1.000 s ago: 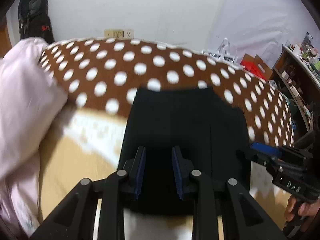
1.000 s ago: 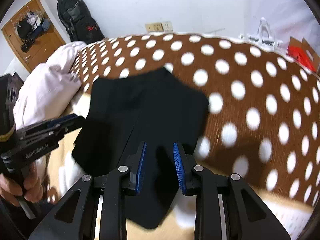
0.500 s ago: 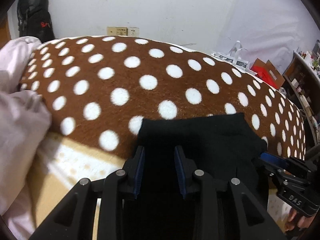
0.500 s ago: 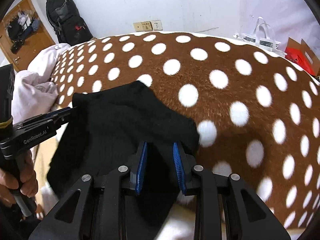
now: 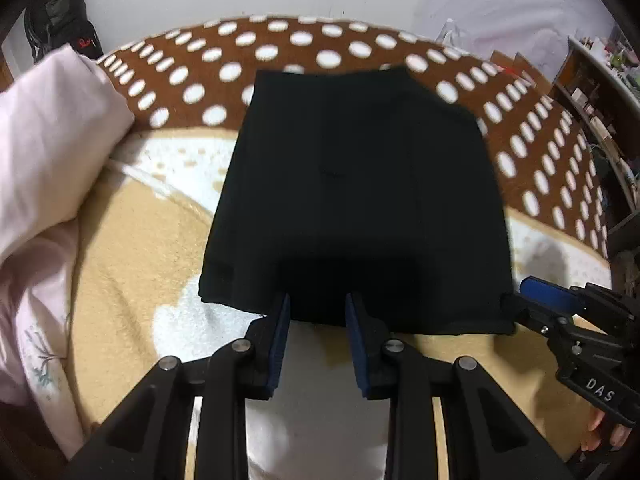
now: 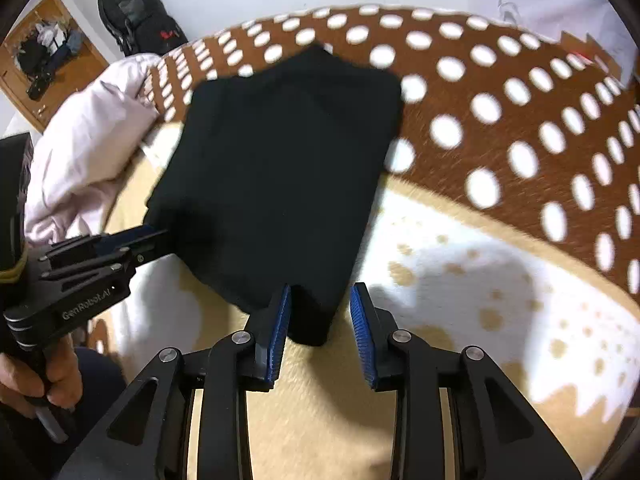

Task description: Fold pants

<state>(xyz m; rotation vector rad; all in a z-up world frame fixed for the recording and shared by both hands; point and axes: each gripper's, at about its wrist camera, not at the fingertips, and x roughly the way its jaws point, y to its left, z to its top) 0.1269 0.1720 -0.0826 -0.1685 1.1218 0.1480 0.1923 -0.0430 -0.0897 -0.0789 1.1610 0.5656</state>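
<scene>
Black pants [image 5: 360, 200] lie folded into a flat rectangle on the bed. My left gripper [image 5: 317, 316] points down at their near edge. Its jaws are closing, with that edge between the tips, and the pads do not press on the cloth. In the right wrist view the pants [image 6: 280, 160] reach their near corner in between the fingers of my right gripper [image 6: 320, 312]. Those jaws are opening, with a gap beside the cloth. Each gripper shows in the other's view: the right gripper [image 5: 528, 296] at the near right corner, the left gripper [image 6: 156, 236] at the near left edge.
A brown blanket with white dots [image 5: 280, 52] covers the far part of the bed, and a beige and white part [image 5: 140, 260] lies nearer. A pink duvet [image 5: 52, 140] is heaped at the left. A black backpack [image 6: 136, 12] leans on the wall. Shelves [image 5: 600, 92] stand at the right.
Both grippers have drawn back to the near edge of the pants. The cloth, bunched under them half a second ago, now lies flat. The right jaws stand wider.
</scene>
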